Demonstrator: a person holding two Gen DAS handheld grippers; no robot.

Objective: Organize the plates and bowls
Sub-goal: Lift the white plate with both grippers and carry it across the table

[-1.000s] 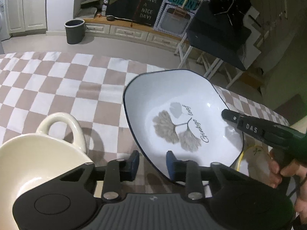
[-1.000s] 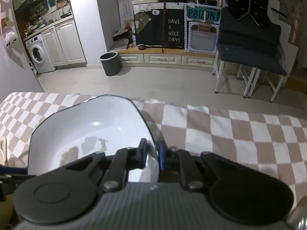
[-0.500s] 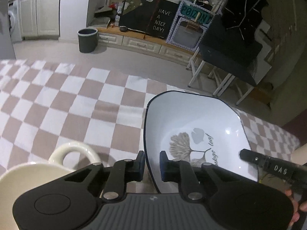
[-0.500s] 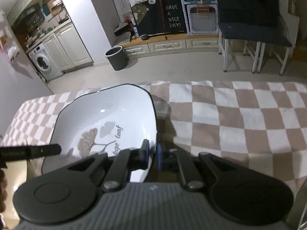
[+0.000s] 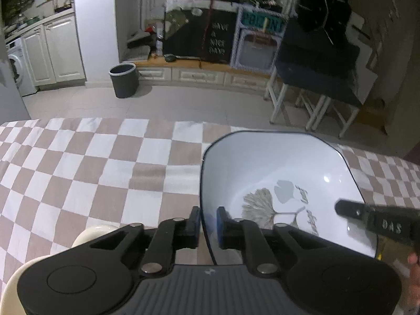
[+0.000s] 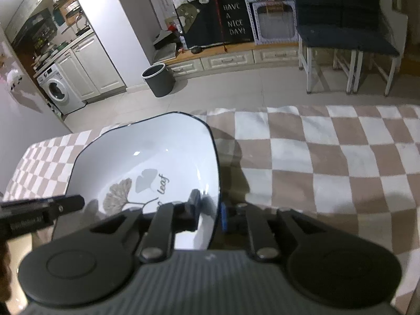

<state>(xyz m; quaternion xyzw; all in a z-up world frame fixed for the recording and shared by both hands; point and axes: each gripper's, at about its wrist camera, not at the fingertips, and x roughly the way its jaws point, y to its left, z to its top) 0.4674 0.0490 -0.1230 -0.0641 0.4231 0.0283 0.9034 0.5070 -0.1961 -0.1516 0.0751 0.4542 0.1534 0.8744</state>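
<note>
My left gripper (image 5: 207, 221) is closing on the white plate's (image 5: 275, 173) left rim above the checkered cloth (image 5: 105, 173), right gripper (image 6: 210, 210) opening on the opposite rim, so the plate could tip.

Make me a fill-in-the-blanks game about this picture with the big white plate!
1. The white plate has a dark rim and a picture of ____ leaves.
2. The tablecloth has a brown and white ____ pattern.
3. Each gripper has the plate's ____ between its fingers, the left gripper at one side and the right gripper at the opposite side.
4. The sign on the far wall says "Have a nice ____!"

Missing words: ginkgo; checked; rim; day
</note>
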